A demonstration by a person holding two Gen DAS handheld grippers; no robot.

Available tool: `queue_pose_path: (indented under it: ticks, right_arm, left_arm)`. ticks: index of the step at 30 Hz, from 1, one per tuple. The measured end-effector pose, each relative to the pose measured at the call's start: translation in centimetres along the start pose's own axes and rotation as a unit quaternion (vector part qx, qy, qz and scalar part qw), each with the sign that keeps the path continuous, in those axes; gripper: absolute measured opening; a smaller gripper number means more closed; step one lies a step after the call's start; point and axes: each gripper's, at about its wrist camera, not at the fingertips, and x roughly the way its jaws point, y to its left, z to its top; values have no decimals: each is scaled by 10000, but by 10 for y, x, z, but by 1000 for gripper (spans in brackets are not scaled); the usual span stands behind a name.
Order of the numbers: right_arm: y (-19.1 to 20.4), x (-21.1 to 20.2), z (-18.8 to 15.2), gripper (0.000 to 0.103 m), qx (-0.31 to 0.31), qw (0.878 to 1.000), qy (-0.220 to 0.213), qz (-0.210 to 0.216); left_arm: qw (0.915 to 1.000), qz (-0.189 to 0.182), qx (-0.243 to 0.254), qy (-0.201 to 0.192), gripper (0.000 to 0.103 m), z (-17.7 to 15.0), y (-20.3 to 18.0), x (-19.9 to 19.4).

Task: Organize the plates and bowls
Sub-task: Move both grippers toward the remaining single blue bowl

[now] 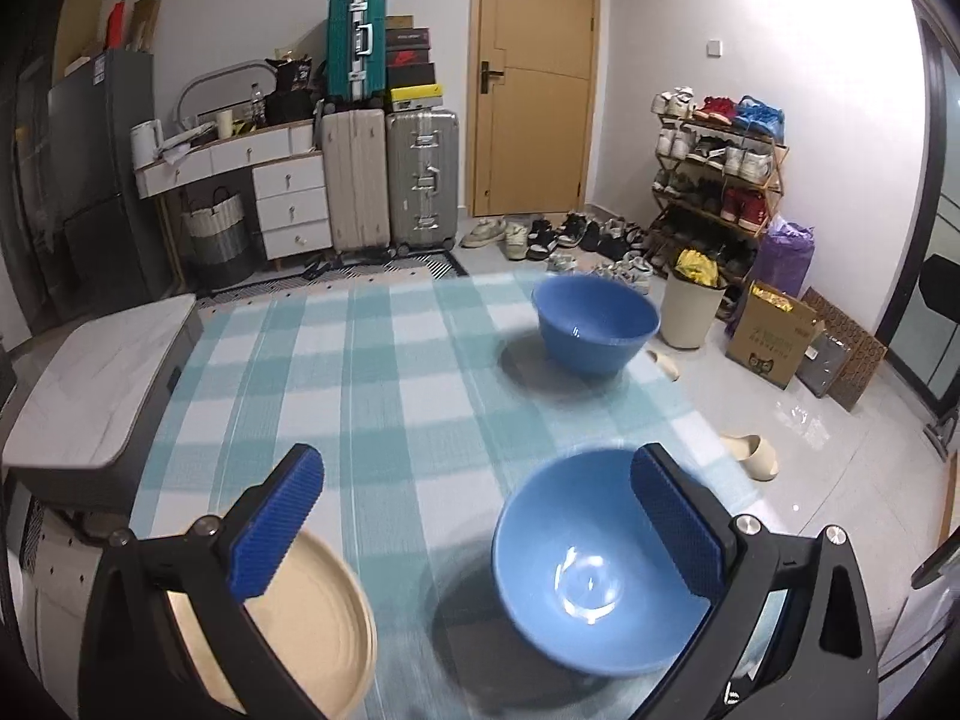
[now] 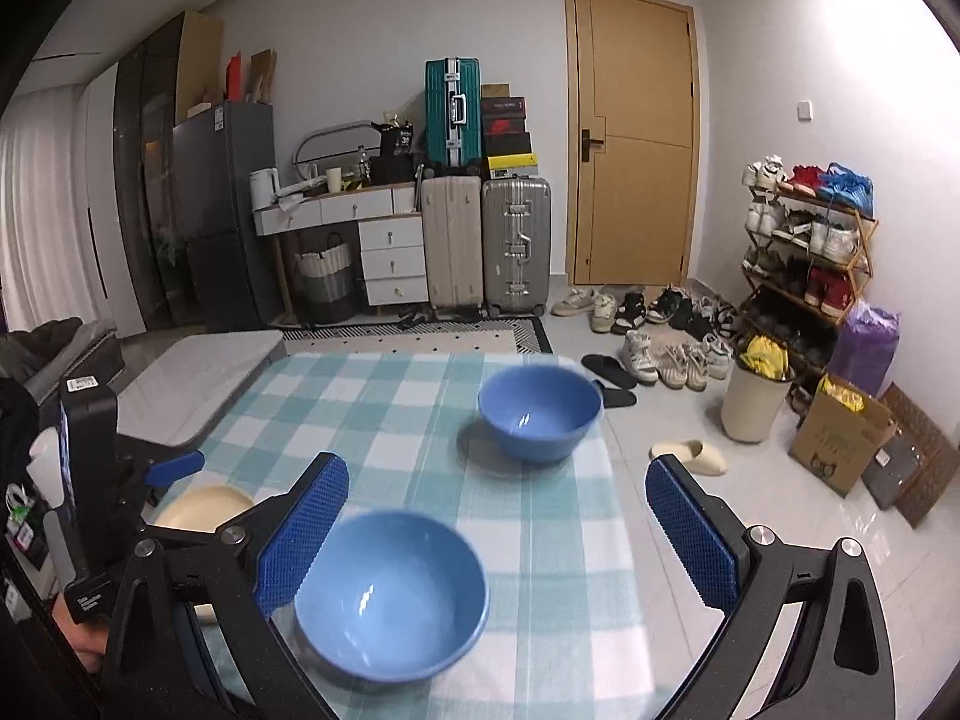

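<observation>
Two blue bowls stand on the checked tablecloth [image 1: 372,360]. The near bowl [image 1: 594,564] lies by my left gripper's right finger; the far bowl [image 1: 594,324] stands near the table's far right edge. A cream plate [image 1: 300,618] lies under my left gripper's left finger. My left gripper [image 1: 480,522] is open and empty. In the right wrist view my right gripper [image 2: 498,534] is open and empty, above the near bowl [image 2: 390,594]. The far bowl [image 2: 540,414] and the plate [image 2: 198,504] show there too.
A marble side table [image 1: 102,378] adjoins the table on the left. On the floor to the right are a bin [image 1: 690,306], a cardboard box [image 1: 774,336], slippers [image 1: 756,456] and a shoe rack [image 1: 720,180]. Suitcases [image 1: 390,180] and a door [image 1: 534,78] stand behind.
</observation>
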Motion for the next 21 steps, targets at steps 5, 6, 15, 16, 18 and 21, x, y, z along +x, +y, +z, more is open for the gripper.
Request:
queue_pose_path:
  ticks: [5,6,15,16,18,21]
  right_arm:
    - [-4,25,46,101,-170,9981,504,299]
    - [-4,31,56,101,-257,9978,527,325]
    - [-57,130,92,101,331,9949,837,445]
    - [-64,144,91,101,436,9942,883,442]
    - [-81,174,90,101,625,9918,986,528]
    - [-97,218,81,101,746,9870,1288,610]
  left_arm:
    - [9991,-233,208,304,103,41,-2,29]
    - [9983,-321,238,421,103,48,-3,37]
    - [9912,-579,608,1025,103,100,-21,120]
    - [9894,-663,589,1154,103,105,-23,132]
    - [9861,-776,595,1341,103,112,-27,153]
    - [9775,-934,758,1734,103,121,-38,190]
